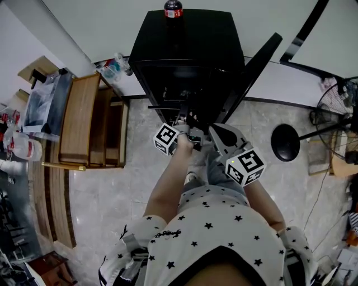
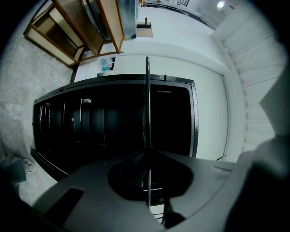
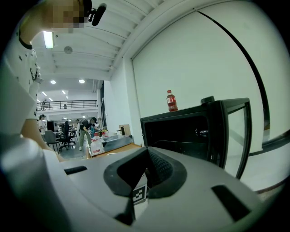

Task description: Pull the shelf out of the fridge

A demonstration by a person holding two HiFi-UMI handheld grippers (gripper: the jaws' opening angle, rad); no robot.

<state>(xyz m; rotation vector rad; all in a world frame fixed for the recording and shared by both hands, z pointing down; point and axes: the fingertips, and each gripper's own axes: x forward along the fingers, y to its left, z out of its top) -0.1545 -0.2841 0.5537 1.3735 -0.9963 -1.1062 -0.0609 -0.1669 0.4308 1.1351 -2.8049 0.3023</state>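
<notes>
A black mini fridge (image 1: 184, 50) stands against the wall with its door (image 1: 254, 67) swung open to the right and a cola bottle (image 1: 173, 9) on top. A thin wire shelf (image 1: 166, 106) sticks out of the dark opening. My left gripper (image 1: 182, 118) is at the fridge mouth, shut on the shelf's front edge. In the left gripper view the shelf (image 2: 147, 104) shows edge-on as a thin line running between the jaws of the left gripper (image 2: 147, 152). My right gripper (image 1: 215, 131) hovers just right of it, jaws together and empty. The right gripper (image 3: 147, 152) faces the fridge (image 3: 190, 131).
A low wooden shelf unit (image 1: 89, 120) stands left of the fridge, with plastic bottles (image 1: 114, 67) by the wall. A round black stand base (image 1: 286, 142) and a fan (image 1: 335, 106) are on the right. People (image 3: 86, 129) work at desks far behind.
</notes>
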